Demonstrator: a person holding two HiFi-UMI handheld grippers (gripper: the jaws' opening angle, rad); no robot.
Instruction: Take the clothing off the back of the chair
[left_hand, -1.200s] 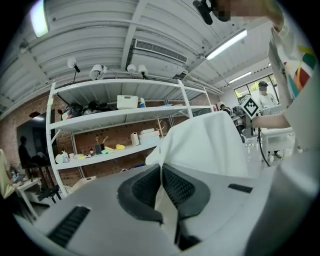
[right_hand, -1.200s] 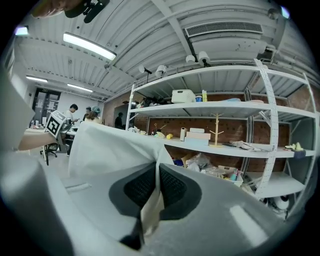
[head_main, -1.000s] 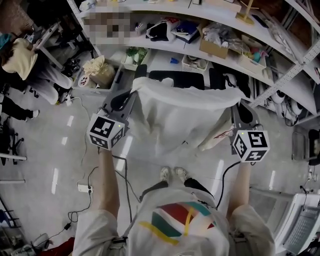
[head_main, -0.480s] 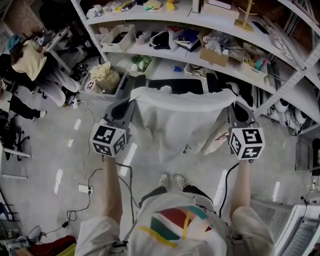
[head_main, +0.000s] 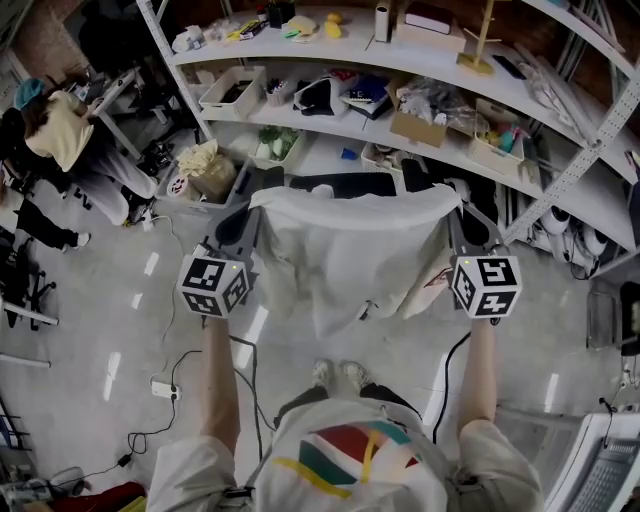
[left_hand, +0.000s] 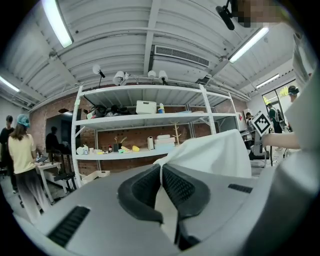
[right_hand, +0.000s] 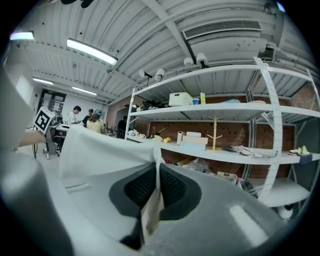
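Observation:
A white garment (head_main: 345, 250) hangs stretched between my two grippers, its top edge pulled taut and its lower part drooping toward the floor. My left gripper (head_main: 252, 207) is shut on the garment's left top corner, and white cloth (left_hand: 161, 172) shows pinched between its dark pads. The right gripper (head_main: 456, 208) is shut on the right top corner, with a fold of cloth (right_hand: 158, 170) between its pads. The black chair (head_main: 340, 184) shows just beyond the garment's top edge; the cloth hides most of it.
Metal shelves (head_main: 420, 150) full of boxes and small items stand right behind the chair. A basket with crumpled paper (head_main: 205, 165) sits on the floor at the left. A person (head_main: 60, 130) stands at a desk at the far left. Cables and a power strip (head_main: 160, 387) lie near my feet (head_main: 335, 375).
Both grippers have shifted slightly with the garment still stretched between them. The head view has tilted, so more of the shelves shows above the chair.

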